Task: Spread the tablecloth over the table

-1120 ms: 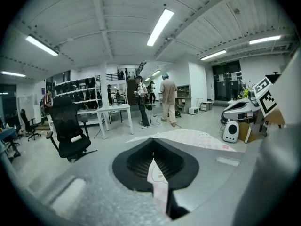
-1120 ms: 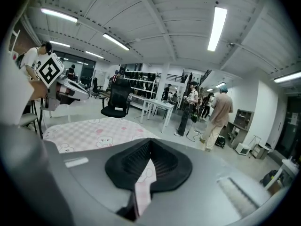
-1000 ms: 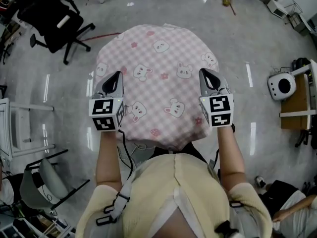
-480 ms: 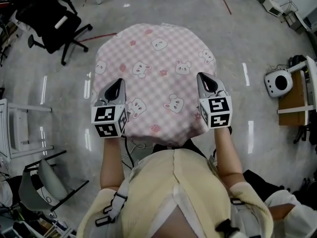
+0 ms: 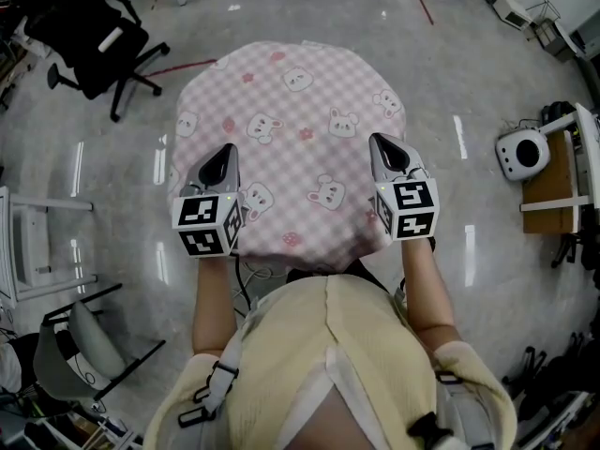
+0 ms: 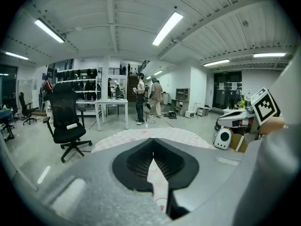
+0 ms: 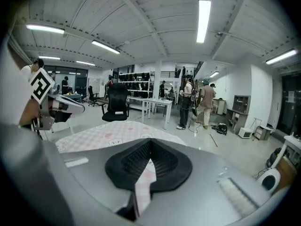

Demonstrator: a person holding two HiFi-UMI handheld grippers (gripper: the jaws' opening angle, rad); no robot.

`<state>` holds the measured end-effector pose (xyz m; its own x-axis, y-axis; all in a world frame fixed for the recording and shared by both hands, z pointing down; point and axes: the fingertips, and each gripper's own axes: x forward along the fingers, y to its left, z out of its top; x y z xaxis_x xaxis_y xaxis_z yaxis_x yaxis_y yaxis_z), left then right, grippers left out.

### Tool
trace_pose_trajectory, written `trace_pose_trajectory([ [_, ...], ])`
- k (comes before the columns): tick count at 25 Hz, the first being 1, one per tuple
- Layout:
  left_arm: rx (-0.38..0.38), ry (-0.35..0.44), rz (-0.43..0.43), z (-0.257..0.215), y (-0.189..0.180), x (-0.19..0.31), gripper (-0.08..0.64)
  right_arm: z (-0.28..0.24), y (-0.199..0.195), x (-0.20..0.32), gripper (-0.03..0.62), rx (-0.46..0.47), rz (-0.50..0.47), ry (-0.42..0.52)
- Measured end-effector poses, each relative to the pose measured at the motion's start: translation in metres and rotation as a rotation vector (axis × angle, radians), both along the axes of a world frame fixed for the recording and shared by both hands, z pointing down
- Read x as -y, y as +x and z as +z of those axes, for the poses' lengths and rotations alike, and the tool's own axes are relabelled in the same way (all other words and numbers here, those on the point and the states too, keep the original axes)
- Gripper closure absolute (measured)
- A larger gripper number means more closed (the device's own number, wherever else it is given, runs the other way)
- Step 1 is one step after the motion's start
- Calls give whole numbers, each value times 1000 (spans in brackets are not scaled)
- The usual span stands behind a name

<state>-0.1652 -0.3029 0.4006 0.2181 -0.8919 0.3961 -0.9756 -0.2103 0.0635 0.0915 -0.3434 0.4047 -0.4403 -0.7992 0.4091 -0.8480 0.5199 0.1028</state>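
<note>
Pink checked fabric with little bunny faces, that's the tablecloth (image 5: 291, 129). It's already lying over the table and covers the top so completely that I can't see the table itself. The far and side edges hang down past the rim, and the near edge droops just in front of the person. Looks pretty much spread to me, maybe just some evening-up left.

The left gripper (image 5: 223, 153) is over the near-left part of the cloth and the right gripper (image 5: 382, 142) is over the near-right part. Both point away and a bit downward, and both claws are closed tip to tip. Each gripper view shows pink fabric through the slot behind the tips. To me that's the cloth lying on the tabletop below, not a pinched fold, so I'd call both empty.

Handling-wise it looks thin, light and floppy, and I'd guess it wrinkles and slides if dragged. I'd take it at the hanging hem, one claw per near corner, well apart. Then tug gently and evenly so it doesn't slip off the far side.
</note>
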Motion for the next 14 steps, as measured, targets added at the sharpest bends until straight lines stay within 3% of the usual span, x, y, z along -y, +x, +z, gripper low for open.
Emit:
trace_pose_trajectory([
  [14, -20, -6, 9, 2, 7, 13, 555, 7, 2, 6, 588, 19, 6, -28],
])
